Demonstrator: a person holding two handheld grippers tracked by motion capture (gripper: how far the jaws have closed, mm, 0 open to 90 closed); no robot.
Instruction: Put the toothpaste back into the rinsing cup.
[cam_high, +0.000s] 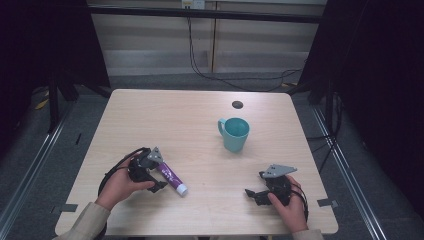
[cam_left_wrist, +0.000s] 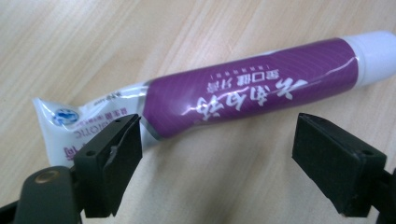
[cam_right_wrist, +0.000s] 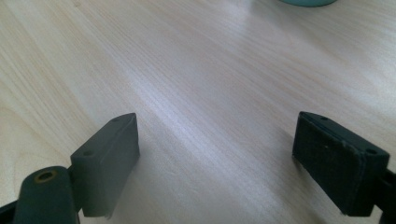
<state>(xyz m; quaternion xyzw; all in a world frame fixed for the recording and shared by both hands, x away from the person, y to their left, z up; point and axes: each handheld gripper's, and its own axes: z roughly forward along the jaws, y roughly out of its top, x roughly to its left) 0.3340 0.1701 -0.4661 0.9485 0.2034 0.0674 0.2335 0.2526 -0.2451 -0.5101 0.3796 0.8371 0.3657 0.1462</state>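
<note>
The left gripper (cam_high: 161, 176) is in the person's left hand (cam_high: 119, 186), near the front left part of the table (cam_high: 165, 115). Its two black jaws stand wide apart and press on nothing. In the left gripper view the purple toothpaste tube (cam_left_wrist: 243, 91) lies flat on the wood just beyond the jaw tips; the left jaw is close to the flat white crimped end of the tube, and I cannot tell if it touches it. The white cap (cam_left_wrist: 376, 53) points to the upper right of that view. In the high view the same tube (cam_high: 172, 177) lies at an angle just beside this gripper, with its cap toward the front edge of the table.

The right gripper (cam_high: 257, 192) is in the right hand (cam_high: 290, 207), at the front right part of the table, well apart from the tube. Its jaws are also spread wide, with bare wood between them.

A teal mug (cam_high: 235, 134) stands upright farther back, between the two grippers, with its handle to the left in the high view.
</note>
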